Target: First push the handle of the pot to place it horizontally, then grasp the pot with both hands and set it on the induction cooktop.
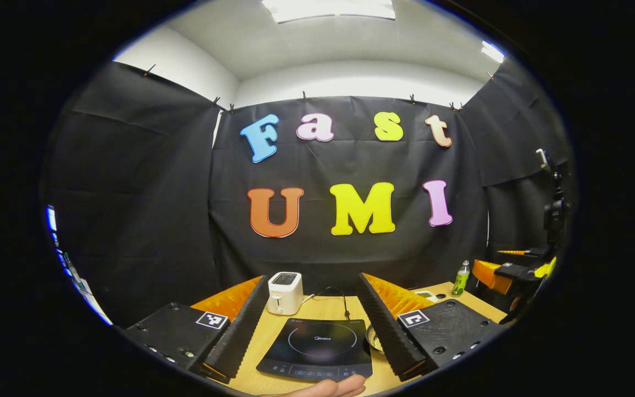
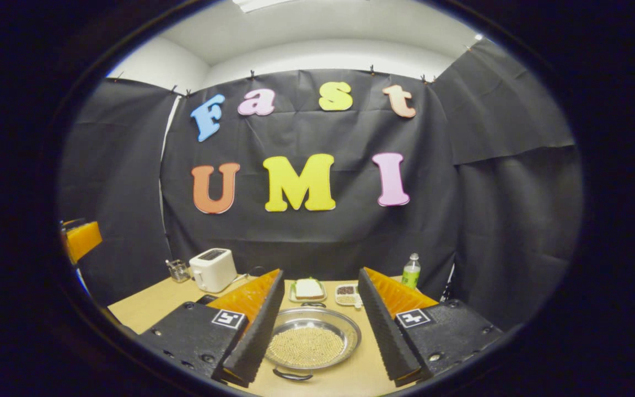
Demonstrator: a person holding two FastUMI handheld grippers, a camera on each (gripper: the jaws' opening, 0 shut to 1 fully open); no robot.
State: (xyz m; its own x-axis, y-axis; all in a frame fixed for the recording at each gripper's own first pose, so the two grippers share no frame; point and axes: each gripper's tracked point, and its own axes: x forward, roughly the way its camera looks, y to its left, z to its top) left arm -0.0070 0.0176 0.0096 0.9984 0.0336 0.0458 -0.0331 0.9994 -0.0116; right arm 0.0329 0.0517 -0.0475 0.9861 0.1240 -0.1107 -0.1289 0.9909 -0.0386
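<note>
A shallow metal pot (image 2: 312, 337) with pale grains inside sits on the wooden table between the fingers of my right gripper (image 2: 321, 271), which is open and holds nothing. One dark loop handle (image 2: 292, 376) points toward the camera; the other (image 2: 312, 304) is at the far rim. The black induction cooktop (image 1: 317, 346) lies flat under my open left gripper (image 1: 313, 278), with nothing on its top. A sliver of the pot's rim (image 1: 373, 337) shows just right of the cooktop. The right gripper (image 1: 518, 271) is at the far right in the left gripper view.
A white toaster (image 1: 284, 292) stands behind the cooktop, its cable running across the table. Behind the pot are a plate with bread (image 2: 307, 289), a small dish (image 2: 346, 295) and a green bottle (image 2: 411, 270). A glass (image 2: 177, 270) stands beside the toaster (image 2: 213, 269). Part of a hand (image 1: 331, 386) shows at the near edge.
</note>
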